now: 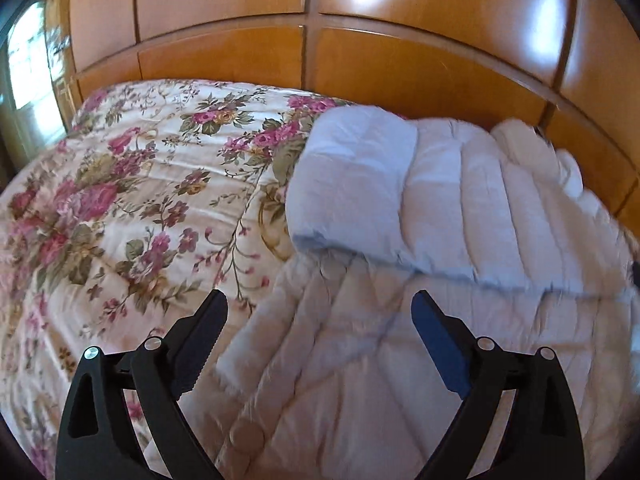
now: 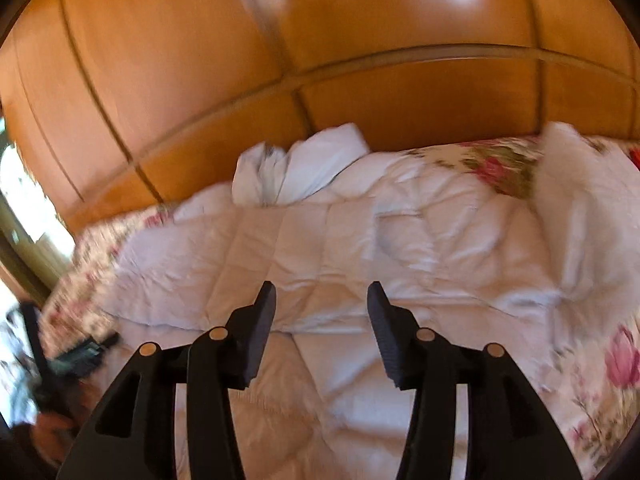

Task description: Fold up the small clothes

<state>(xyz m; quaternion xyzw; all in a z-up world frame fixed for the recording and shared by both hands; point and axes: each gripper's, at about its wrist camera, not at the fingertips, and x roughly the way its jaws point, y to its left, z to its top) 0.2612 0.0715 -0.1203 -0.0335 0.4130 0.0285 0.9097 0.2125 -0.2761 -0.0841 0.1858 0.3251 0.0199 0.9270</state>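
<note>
A white quilted padded garment (image 1: 400, 200) lies on the flowered bedspread (image 1: 120, 184), its far part folded over the near part (image 1: 360, 360). My left gripper (image 1: 319, 296) hovers over the garment's near left edge, open wide, with nothing between its fingers. In the right wrist view the same white garment (image 2: 320, 240) spreads across the bed with a fold line running crosswise. My right gripper (image 2: 321, 286) stands above that fold, open about halfway, with no cloth between the pads. Both views are blurred.
A crumpled white cloth (image 2: 300, 164) lies at the bed's far edge and another white piece (image 2: 580, 208) at the right. Glossy wooden wardrobe doors (image 1: 360, 60) rise right behind the bed. A bright window (image 1: 28, 60) is at the left. A hand (image 2: 52, 424) shows at lower left.
</note>
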